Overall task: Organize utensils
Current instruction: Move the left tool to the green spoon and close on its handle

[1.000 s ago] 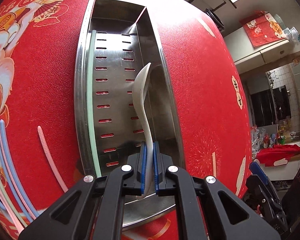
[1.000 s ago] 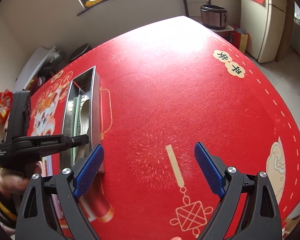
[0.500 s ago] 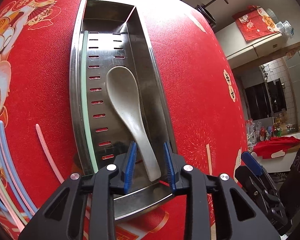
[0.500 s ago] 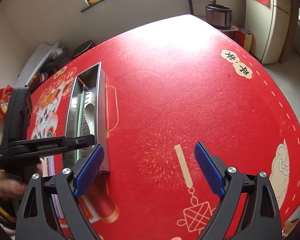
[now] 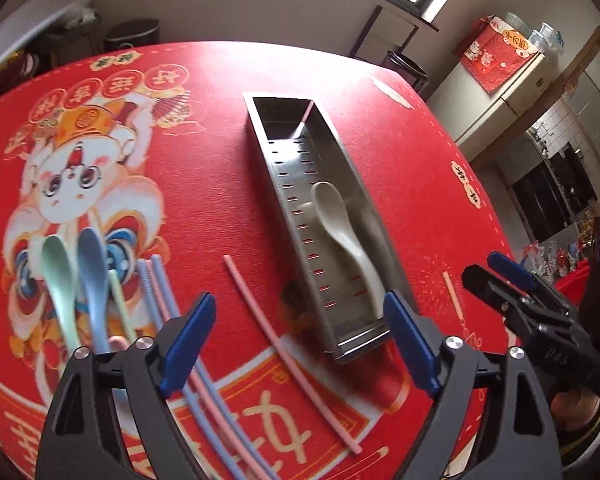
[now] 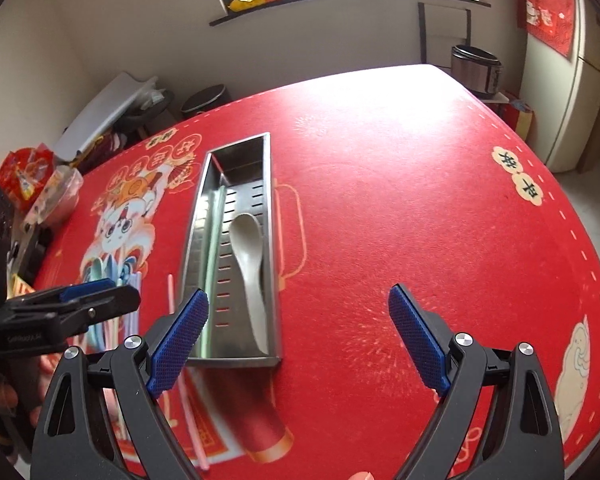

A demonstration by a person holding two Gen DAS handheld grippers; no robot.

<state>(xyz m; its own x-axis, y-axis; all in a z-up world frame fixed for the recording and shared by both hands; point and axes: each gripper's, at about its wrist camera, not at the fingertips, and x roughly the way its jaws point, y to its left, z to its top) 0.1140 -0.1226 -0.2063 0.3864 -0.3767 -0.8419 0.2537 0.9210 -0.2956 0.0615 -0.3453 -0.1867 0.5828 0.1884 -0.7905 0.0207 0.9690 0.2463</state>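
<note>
The steel slotted tray lies lengthwise on the red cloth. A white spoon lies flat in it, bowl toward the far end. My left gripper hovers above the tray's near end; its jaws are opening wide with nothing between the pads. A loose pink straw lies left of the tray. Farther left lie a green spoon, a blue spoon and a bundle of straws. My right gripper is open and empty near the tray, which also holds a pale green straw beside the spoon.
The red printed cloth stretches far to the right of the tray. Snack bags and a clear container sit at the table's left edge. A rice cooker and a fridge stand beyond the far corner.
The left gripper let go of the white spoon, which now lies flat in the tray. It opened wide and drew back and up. The right gripper also pulled back a little.
</note>
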